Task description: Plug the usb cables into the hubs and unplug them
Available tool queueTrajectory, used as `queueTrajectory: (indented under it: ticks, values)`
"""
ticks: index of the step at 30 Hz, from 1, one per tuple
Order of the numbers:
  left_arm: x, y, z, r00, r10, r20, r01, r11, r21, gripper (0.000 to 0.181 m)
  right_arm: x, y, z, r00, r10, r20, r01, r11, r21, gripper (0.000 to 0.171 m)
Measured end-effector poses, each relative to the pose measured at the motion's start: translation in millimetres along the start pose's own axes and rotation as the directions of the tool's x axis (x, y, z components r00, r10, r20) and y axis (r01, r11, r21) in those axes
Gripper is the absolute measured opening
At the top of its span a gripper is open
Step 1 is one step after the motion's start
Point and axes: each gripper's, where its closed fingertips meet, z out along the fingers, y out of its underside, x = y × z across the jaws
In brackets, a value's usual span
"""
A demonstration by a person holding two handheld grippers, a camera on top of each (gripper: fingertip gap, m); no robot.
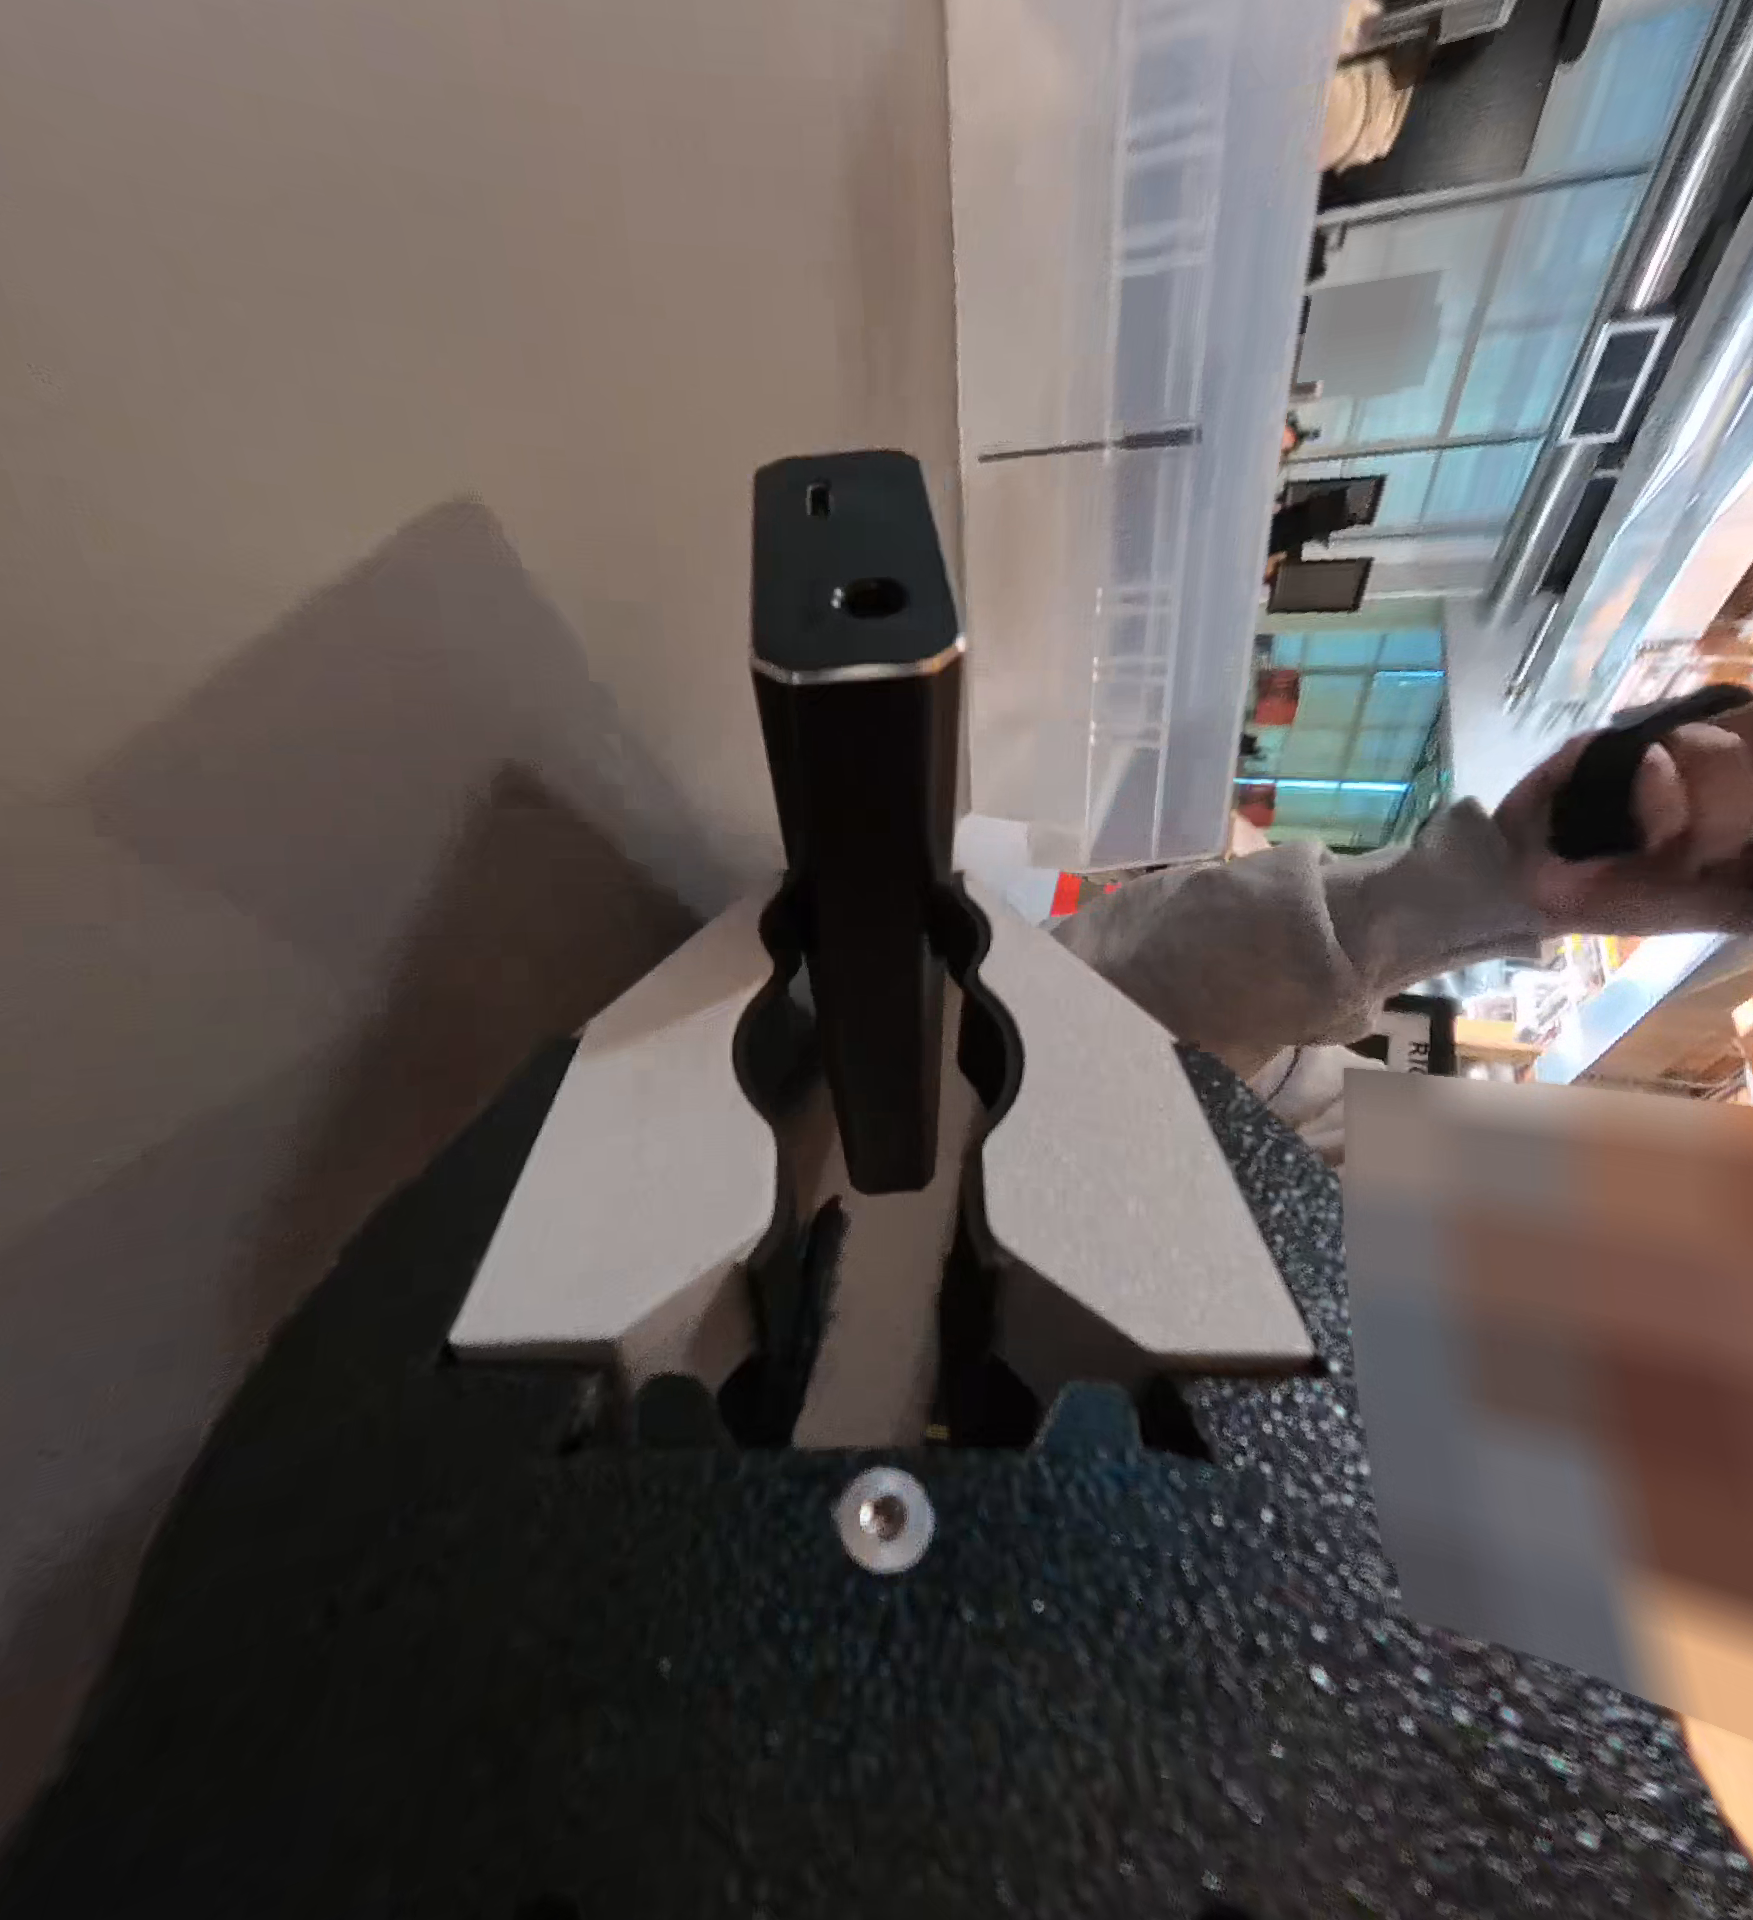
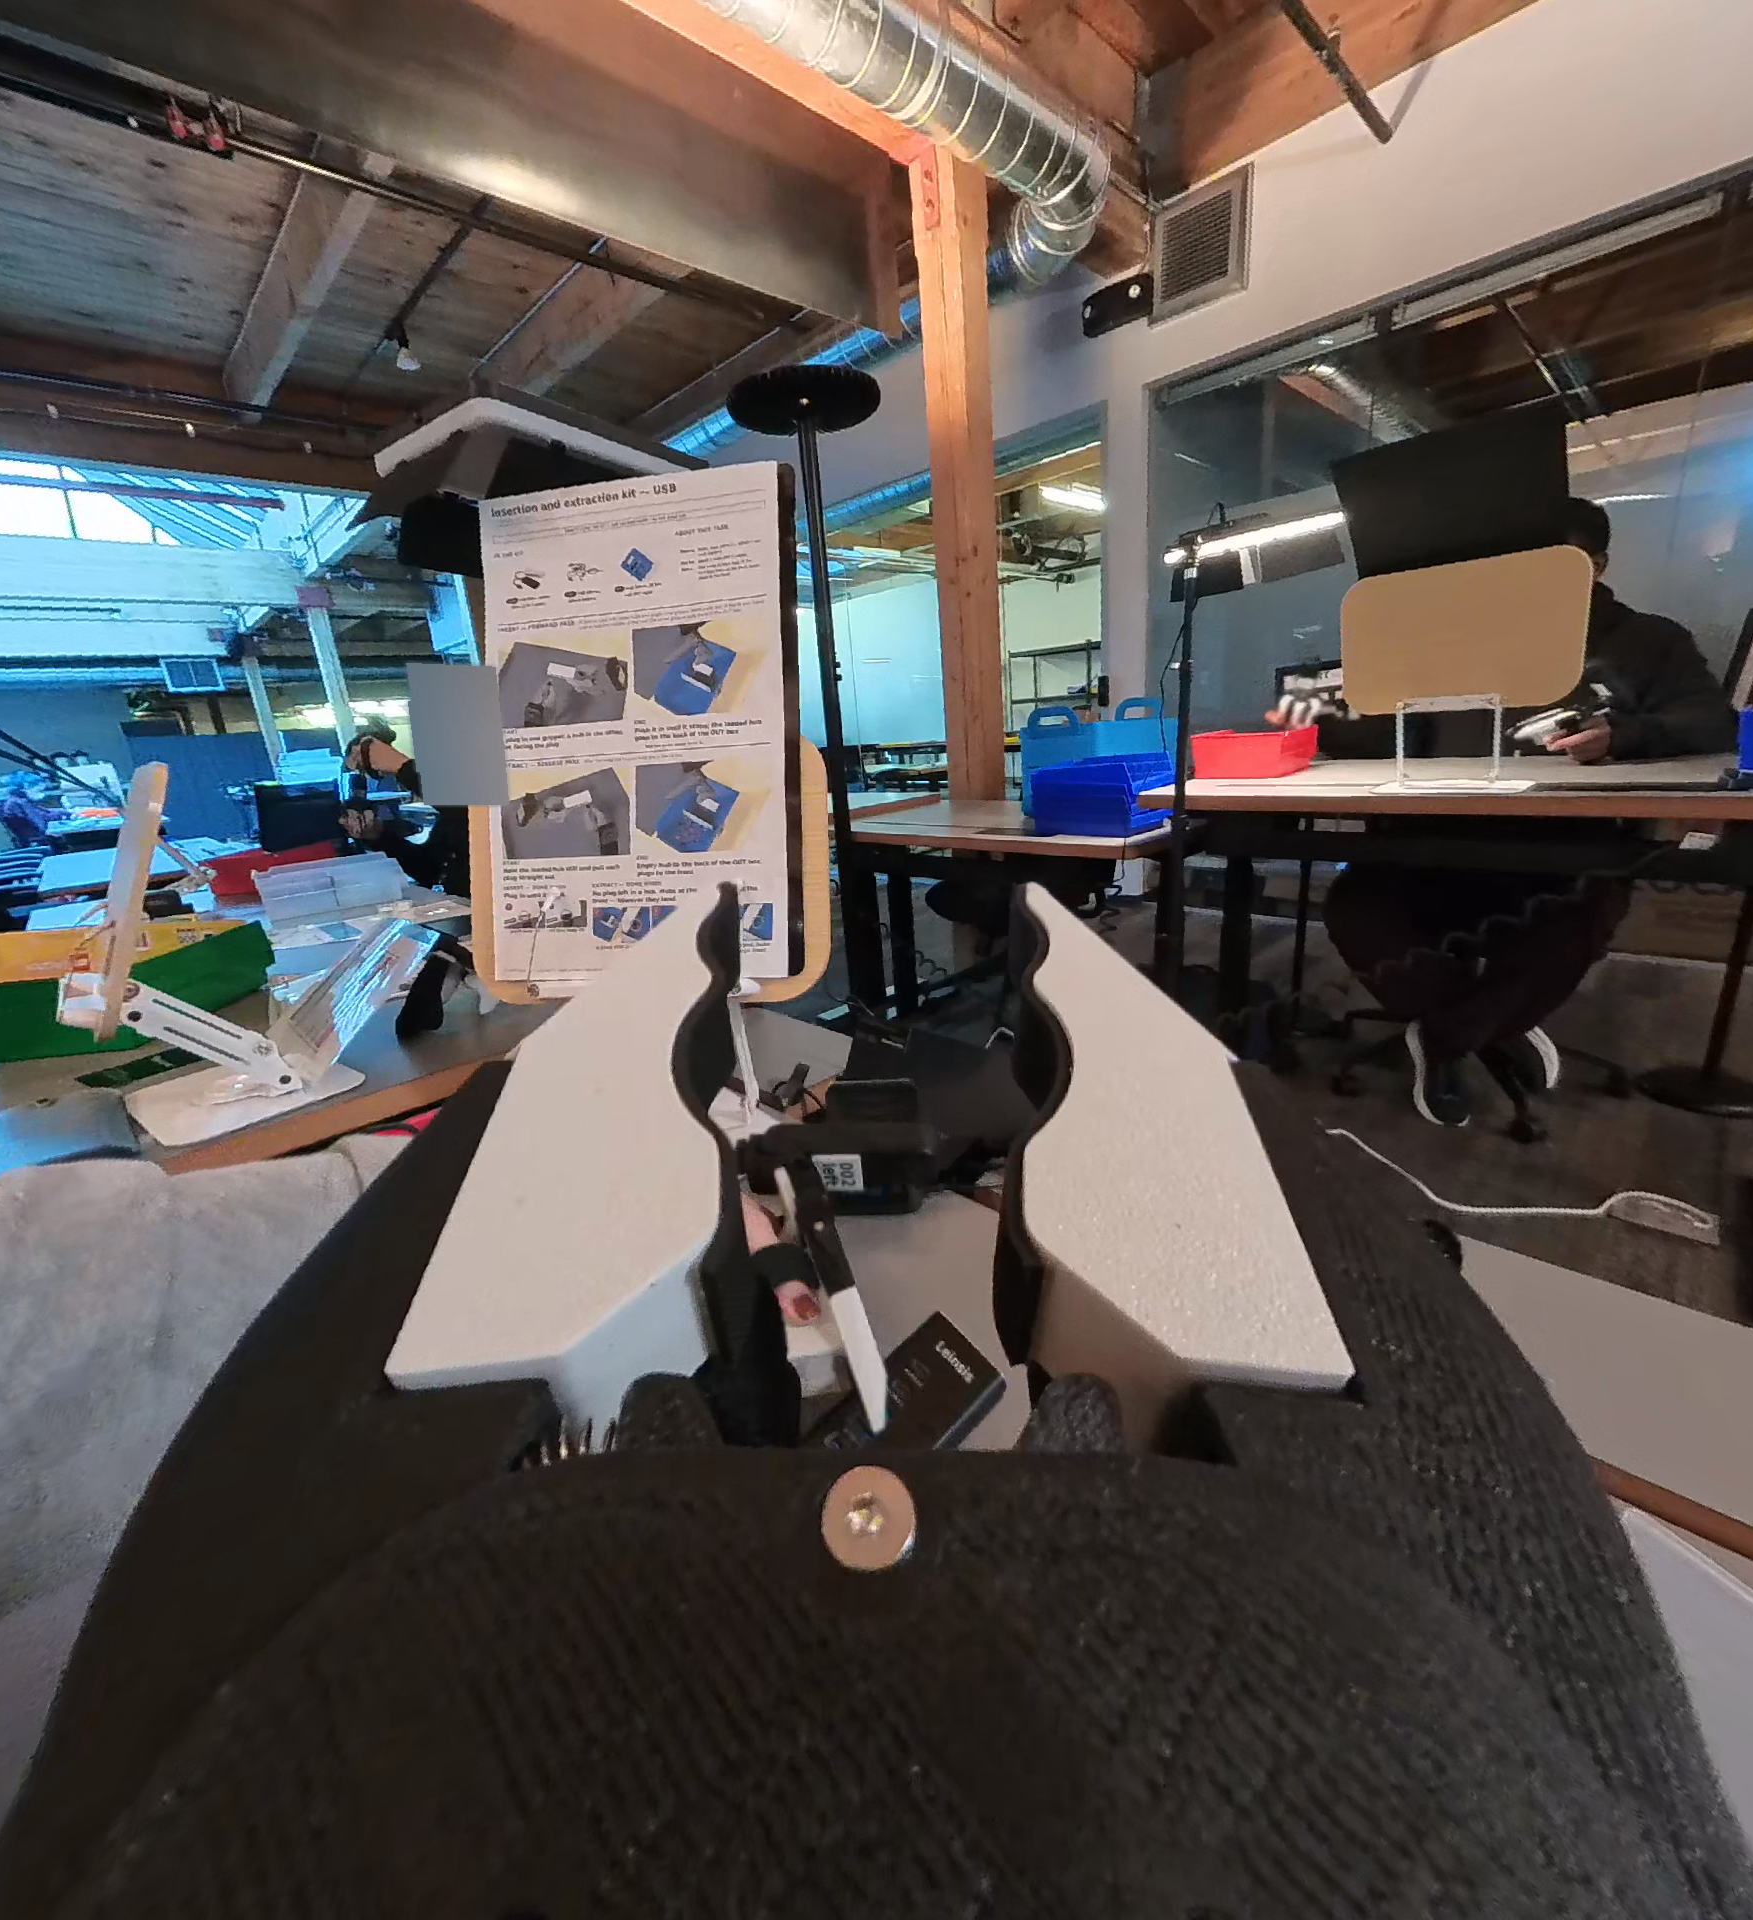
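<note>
In the left wrist view my left gripper [image 1: 870,914] is shut on a black USB hub [image 1: 856,790]. The hub sticks out forward past the fingertips, and its end face with two small ports faces the camera. In the right wrist view my right gripper [image 2: 872,914] is open and empty, held up in the air. Through its gap, lower down, I see the black hub [image 2: 939,1382], a gloved hand [image 2: 778,1268] and part of the left gripper's body [image 2: 851,1164]. No USB cable plug shows in either view.
A beige surface [image 1: 332,416] and a clear plastic box [image 1: 1111,520] lie beyond the hub. A grey-sleeved arm [image 1: 1267,935] reaches in from the right. An instruction sheet on a stand [image 2: 643,727] is ahead, with a green bin [image 2: 103,987] to the left and a seated person [image 2: 1630,707] at a table with blue bins [image 2: 1090,779]. Tip to tip, the grippers are about 35 cm apart.
</note>
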Motion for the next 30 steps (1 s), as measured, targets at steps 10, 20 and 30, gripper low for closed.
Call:
queueTrajectory:
  ticks: [10,20,30]
  values:
    - [-15.7,3.0,-14.0,0.979,-0.102,0.178,0.096,0.994,0.042,0.051,5.0,0.8,-2.0,1.000,0.017,-0.008,-0.017,1.000,0.001,0.050]
    - [119.3,50.5,-93.2,0.819,0.388,0.423,-0.466,0.879,0.097,0.057,13.9,2.3,-6.6,0.999,0.050,-0.016,-0.050,0.999,0.004,0.050]
    - [81.5,239.9,-190.5,0.352,0.554,0.755,-0.419,0.814,-0.402,0.057,15.0,5.4,-3.6,0.998,0.068,-0.016,-0.068,0.998,0.001,0.050]
